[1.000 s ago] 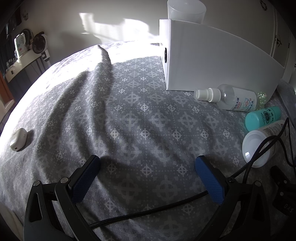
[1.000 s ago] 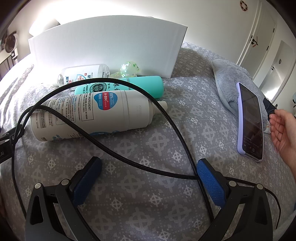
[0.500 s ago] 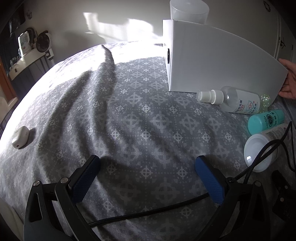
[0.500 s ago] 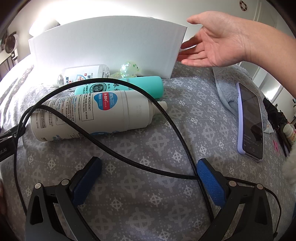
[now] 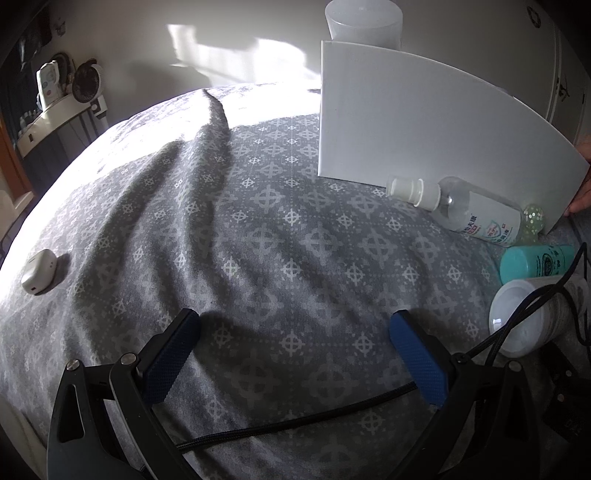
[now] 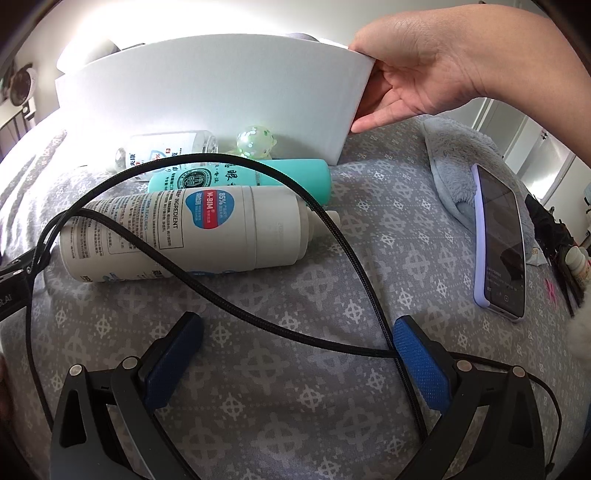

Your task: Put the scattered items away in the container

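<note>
A white box container (image 6: 214, 92) stands on the patterned bed; a bare hand (image 6: 424, 66) grips its right corner. Against its front lie a clear spray bottle (image 6: 162, 151), a green speckled ball (image 6: 255, 138), a teal bottle (image 6: 240, 177) and a big white M-BIM bottle (image 6: 184, 232). My right gripper (image 6: 295, 365) is open and empty, resting on the bed in front of them. My left gripper (image 5: 295, 358) is open and empty, left of the same container (image 5: 424, 122), spray bottle (image 5: 469, 210), teal bottle (image 5: 535, 262) and white bottle (image 5: 524, 317).
A black braided cable (image 6: 332, 229) loops over the bottles and between my right fingers. A phone (image 6: 502, 240) lies on a grey fluffy cloth (image 6: 450, 155) at the right. A small white earbud case (image 5: 37, 277) lies at far left. A translucent cup (image 5: 362, 18) stands behind the container.
The bare hand came in from the right and took hold of the container's right corner. The container tilted or shifted slightly. Both grippers stayed open and nearly still.
</note>
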Demonstrator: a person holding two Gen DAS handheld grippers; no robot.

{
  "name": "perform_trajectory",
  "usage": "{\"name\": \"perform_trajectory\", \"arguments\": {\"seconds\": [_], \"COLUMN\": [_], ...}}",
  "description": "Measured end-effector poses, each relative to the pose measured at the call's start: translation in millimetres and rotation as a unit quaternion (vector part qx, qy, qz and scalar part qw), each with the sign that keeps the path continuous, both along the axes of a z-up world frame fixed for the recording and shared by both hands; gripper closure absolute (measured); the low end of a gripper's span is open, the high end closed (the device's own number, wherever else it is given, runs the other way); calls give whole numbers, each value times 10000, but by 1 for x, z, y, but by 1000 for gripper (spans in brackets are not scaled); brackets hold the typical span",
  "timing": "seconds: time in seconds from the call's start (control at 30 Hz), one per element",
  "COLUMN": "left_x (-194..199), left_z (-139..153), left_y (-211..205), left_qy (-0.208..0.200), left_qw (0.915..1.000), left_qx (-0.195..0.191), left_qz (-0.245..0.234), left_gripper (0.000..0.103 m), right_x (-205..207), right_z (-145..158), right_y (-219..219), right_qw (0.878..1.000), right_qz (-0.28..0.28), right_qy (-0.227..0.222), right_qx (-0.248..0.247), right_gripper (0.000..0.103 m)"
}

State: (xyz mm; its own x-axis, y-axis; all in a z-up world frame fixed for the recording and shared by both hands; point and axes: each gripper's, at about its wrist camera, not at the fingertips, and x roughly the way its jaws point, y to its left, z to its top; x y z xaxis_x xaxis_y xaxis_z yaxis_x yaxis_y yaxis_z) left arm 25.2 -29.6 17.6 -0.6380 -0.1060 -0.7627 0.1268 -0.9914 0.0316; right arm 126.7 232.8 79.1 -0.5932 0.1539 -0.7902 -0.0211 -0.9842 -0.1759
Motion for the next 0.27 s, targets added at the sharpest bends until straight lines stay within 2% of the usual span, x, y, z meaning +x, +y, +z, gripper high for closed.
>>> {"name": "perform_trajectory", "arguments": {"seconds": [0.27], "left_x": [1], "left_z": [0], "left_y": [1], "left_qy": [-11], "left_qw": [10000], "left_qx": [-34], "left_qz": [6], "left_gripper": [0], "right_x": [-2], "right_z": [0], "right_y": [-4], "right_qw": [10000], "right_qz": [6], "right_qy": [-40], "right_qx": [-26], "right_gripper": [0]}}
